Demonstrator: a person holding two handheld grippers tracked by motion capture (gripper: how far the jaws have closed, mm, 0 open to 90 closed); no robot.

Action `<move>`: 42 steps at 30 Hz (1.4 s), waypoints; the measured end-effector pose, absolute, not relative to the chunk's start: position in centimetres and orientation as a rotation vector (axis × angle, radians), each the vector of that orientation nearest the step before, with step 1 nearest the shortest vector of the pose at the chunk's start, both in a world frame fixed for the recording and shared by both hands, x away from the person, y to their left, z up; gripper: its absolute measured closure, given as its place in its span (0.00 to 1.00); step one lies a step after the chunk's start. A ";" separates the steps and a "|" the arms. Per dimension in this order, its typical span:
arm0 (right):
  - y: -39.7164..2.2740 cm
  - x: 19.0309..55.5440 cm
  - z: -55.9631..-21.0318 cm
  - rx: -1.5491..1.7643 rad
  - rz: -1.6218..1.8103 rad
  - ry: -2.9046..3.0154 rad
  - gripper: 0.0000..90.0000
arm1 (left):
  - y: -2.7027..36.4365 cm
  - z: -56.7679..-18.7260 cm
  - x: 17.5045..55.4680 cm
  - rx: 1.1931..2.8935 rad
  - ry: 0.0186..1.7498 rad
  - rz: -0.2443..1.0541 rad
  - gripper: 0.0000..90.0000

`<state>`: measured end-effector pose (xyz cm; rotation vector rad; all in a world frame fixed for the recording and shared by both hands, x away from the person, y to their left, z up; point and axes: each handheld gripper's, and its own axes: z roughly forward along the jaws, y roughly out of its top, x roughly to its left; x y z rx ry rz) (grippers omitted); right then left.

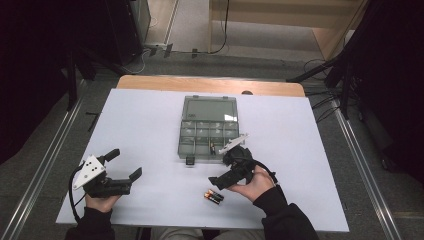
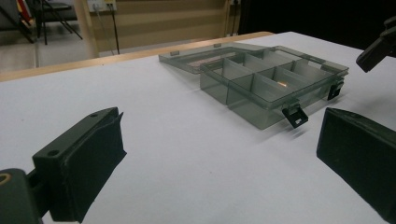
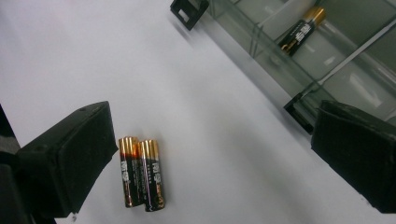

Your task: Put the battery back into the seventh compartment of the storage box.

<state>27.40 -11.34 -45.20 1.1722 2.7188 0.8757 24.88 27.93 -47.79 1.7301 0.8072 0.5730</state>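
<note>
High view first, from my left: my left gripper [image 1: 122, 165] sits near the table's left front corner, jaws spread wide with nothing between them, hovering over bare white tabletop [image 1: 145, 130]. In the left gripper view the same jaws stand far apart at the picture's sides, and past them I see the smoky clear organizer box [image 2: 261, 88] lying open, its lid flat on the table behind it and two black latches hanging off the near wall.

The box sits at the table's middle, toward the far edge. It is split into small compartments (most look bare, though the far ones are hard to read), and one battery [image 3: 301, 30] lies in a compartment along the near wall, close to the right-hand latch.

Farther right, my right gripper [image 1: 222, 177] is tilted down toward the table in front of the box, jaws wide apart and gripping nothing. In the right gripper view the two loose batteries [image 3: 141, 172] lie side by side, touching each other, just beside my left jaw pad and not touched by it; the other jaw hangs near the box's front wall.

Open tabletop stretches wide on both sides of the box, and the batteries lie near the front edge.
</note>
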 end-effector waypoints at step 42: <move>-8.2 26.5 -47.3 0.901 0.403 2.941 0.27 | 27.8 -47.9 25.0 1.741 0.801 0.567 0.01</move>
